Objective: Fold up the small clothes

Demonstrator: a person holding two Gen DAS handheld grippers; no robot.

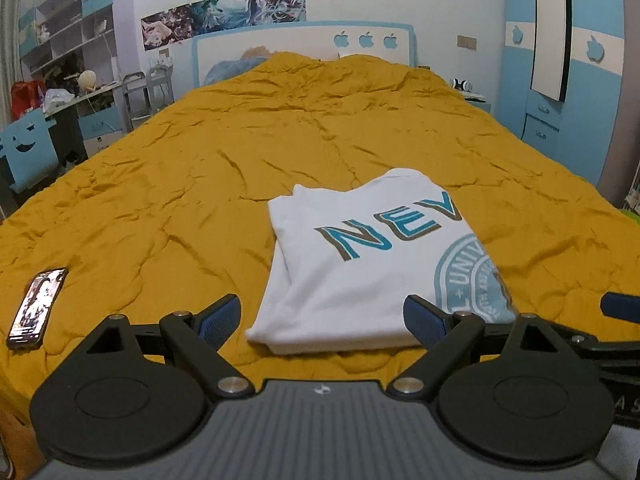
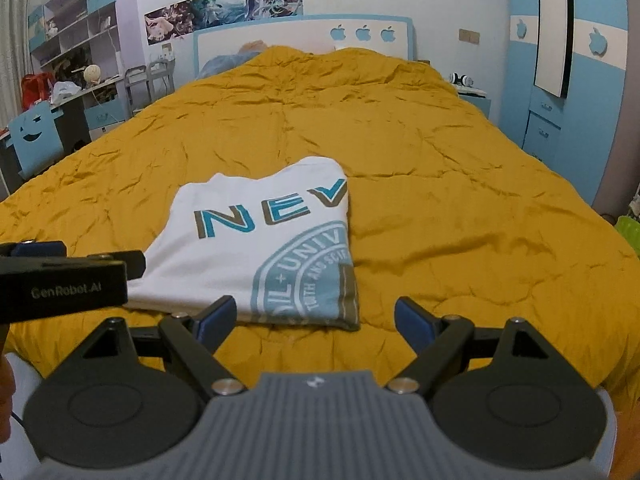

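Note:
A white T-shirt (image 1: 360, 264) with blue "NEV" lettering and a round blue seal lies folded into a rectangle on the mustard yellow bedspread (image 1: 200, 168). It also shows in the right wrist view (image 2: 256, 252). My left gripper (image 1: 322, 318) is open and empty, just short of the shirt's near edge. My right gripper (image 2: 314, 320) is open and empty, at the shirt's near right corner. The left gripper's body (image 2: 64, 280) shows at the left of the right wrist view.
A phone (image 1: 36, 308) with a lit screen lies on the bedspread at the near left. A blue-and-white headboard (image 1: 304, 40) stands at the far end. A desk and shelves (image 1: 60, 60) stand at the left, a blue wardrobe (image 1: 560, 60) at the right.

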